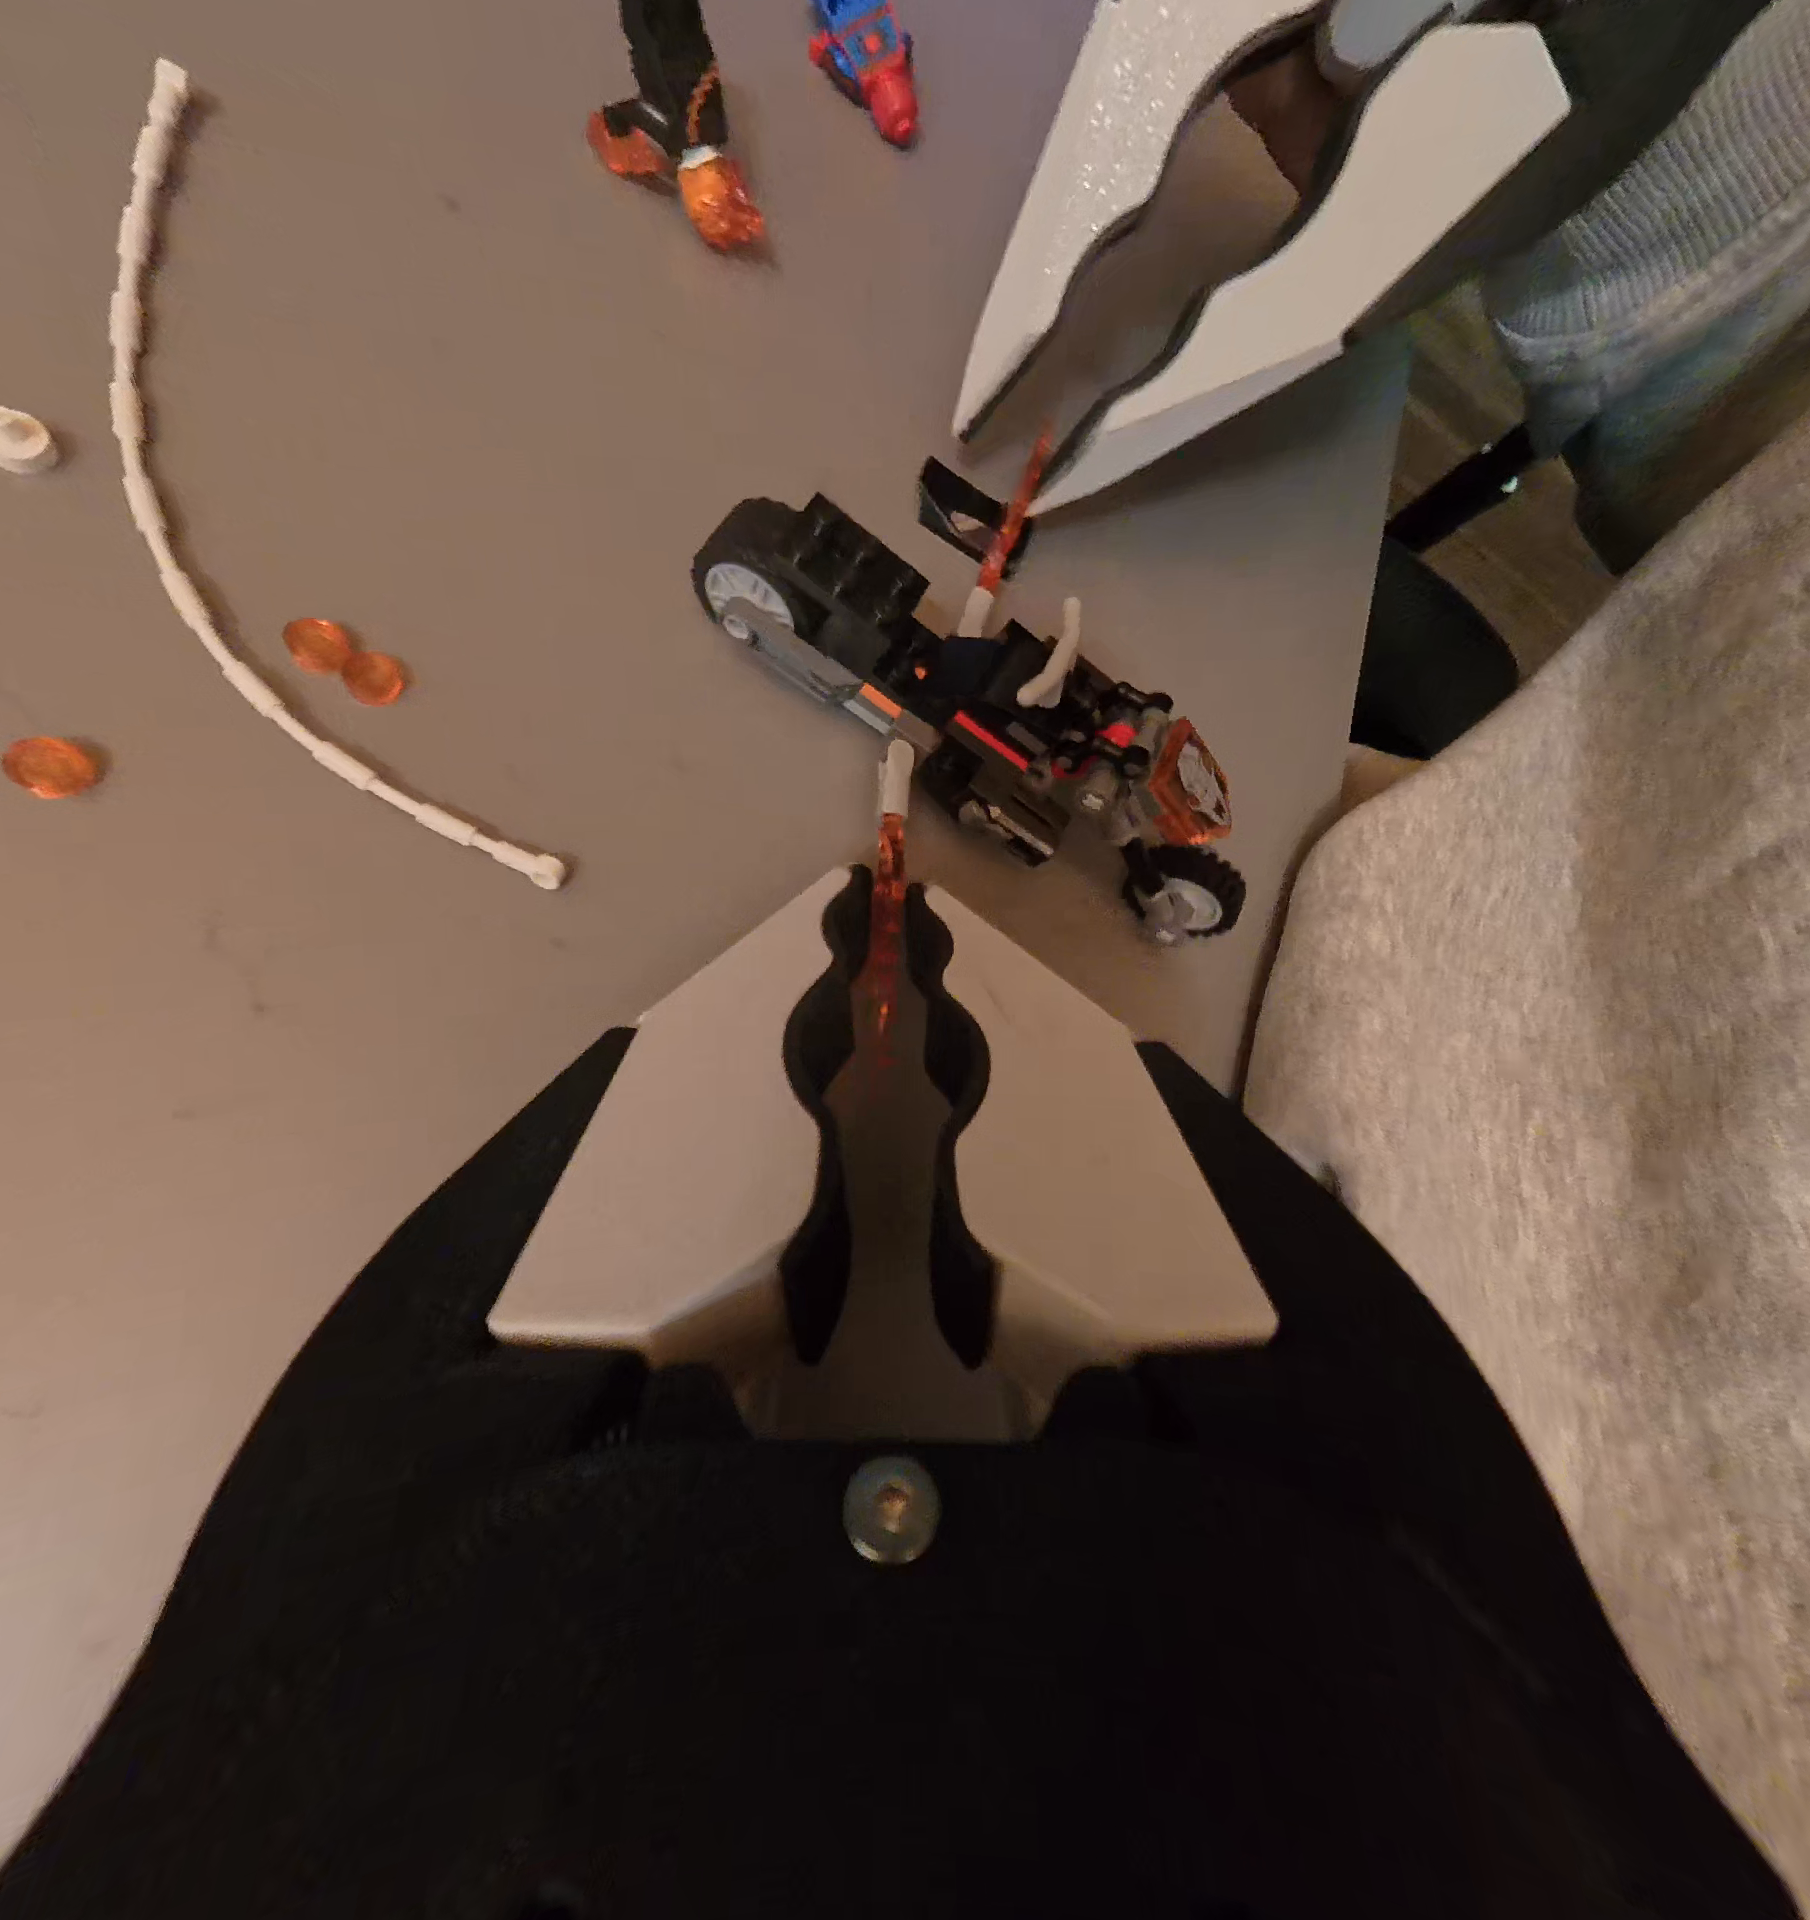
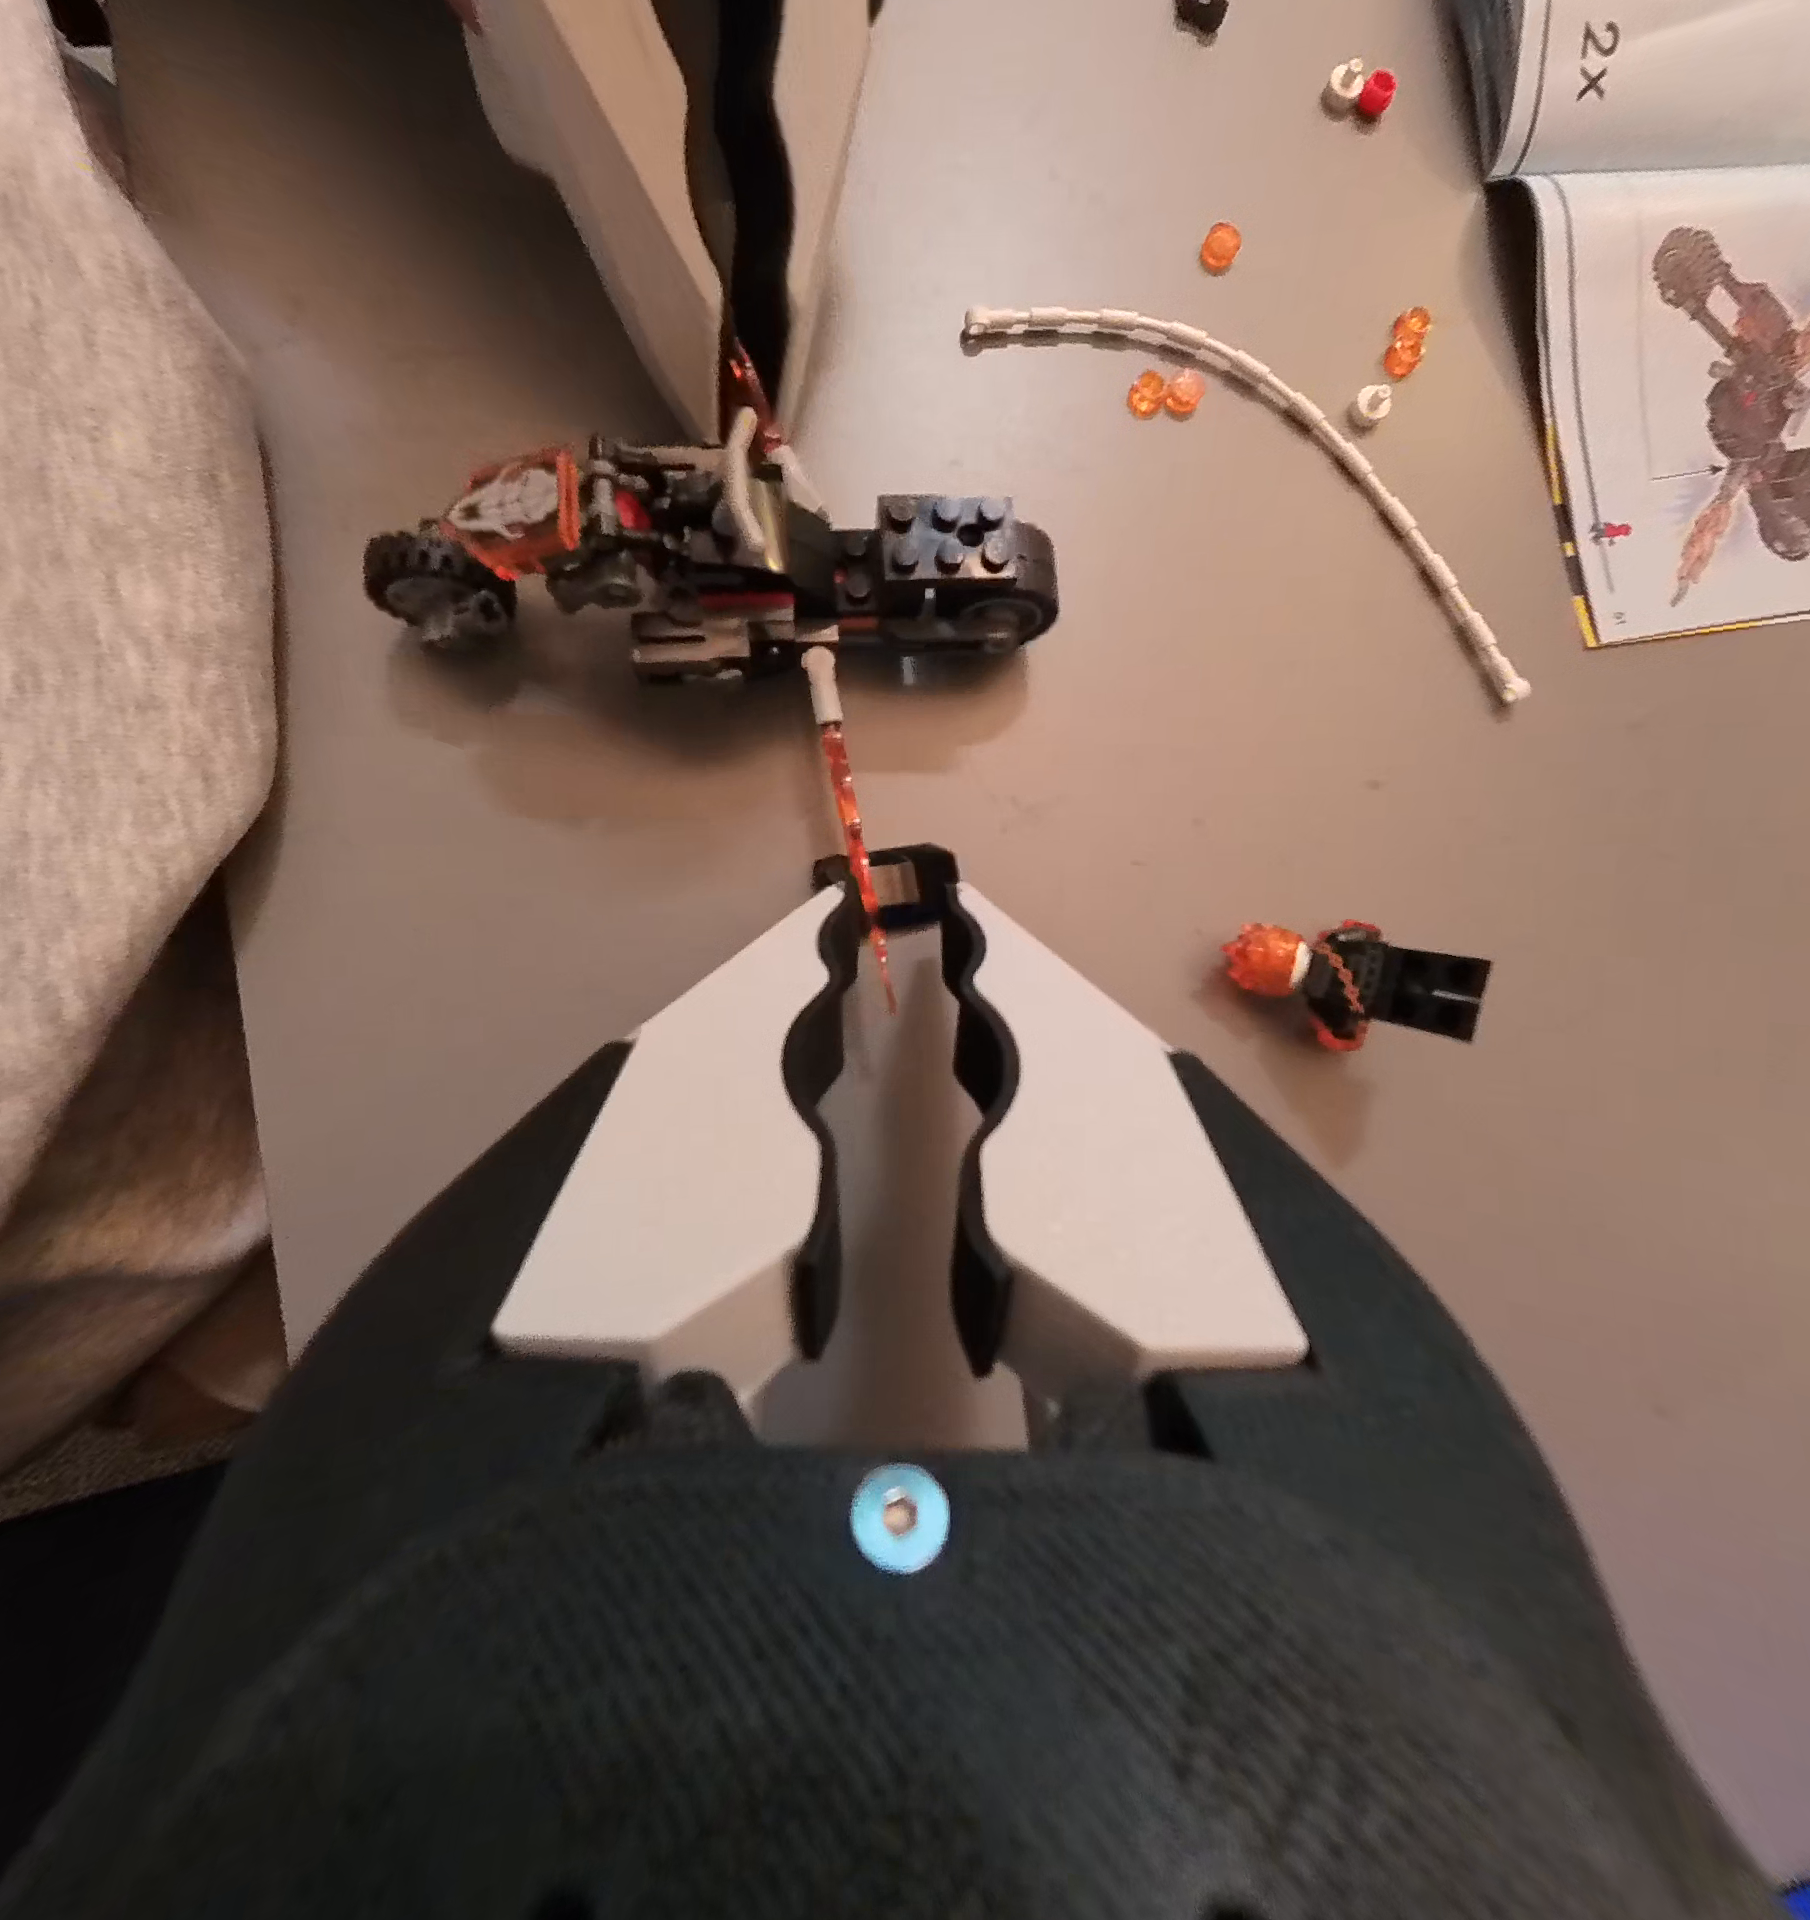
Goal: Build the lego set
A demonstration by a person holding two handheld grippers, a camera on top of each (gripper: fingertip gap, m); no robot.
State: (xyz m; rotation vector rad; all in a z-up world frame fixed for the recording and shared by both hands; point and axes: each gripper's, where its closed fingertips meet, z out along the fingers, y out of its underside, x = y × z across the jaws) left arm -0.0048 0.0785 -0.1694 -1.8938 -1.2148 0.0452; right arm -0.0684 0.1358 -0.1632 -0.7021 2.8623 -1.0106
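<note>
Clamped on an orange flame piece (image 1: 888, 935) at the near edge of the grey surface (image 1: 413, 1039): left gripper (image 1: 888, 891). Just beyond, lying sideways, small wheel toward the surface's edge: motorcycle (image 1: 968, 707). Right gripper (image 2: 885, 899) apparently pinching the opposite flame (image 2: 849, 821). Only in the right wrist view: instruction booklet (image 2: 1711, 416), minifigure (image 2: 1358, 977). Farther off: white chain (image 1: 184, 561).

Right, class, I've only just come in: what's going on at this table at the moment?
A person is building a Lego motorcycle on a grey table with a handheld gripper in each hand. The left gripper has its jaws closed on the orange flame piece sticking out of one side of the bike. The right gripper meets the flame on the opposite side. A white chain, orange studs, a flame-headed minifigure and an instruction booklet lie nearby.
</note>
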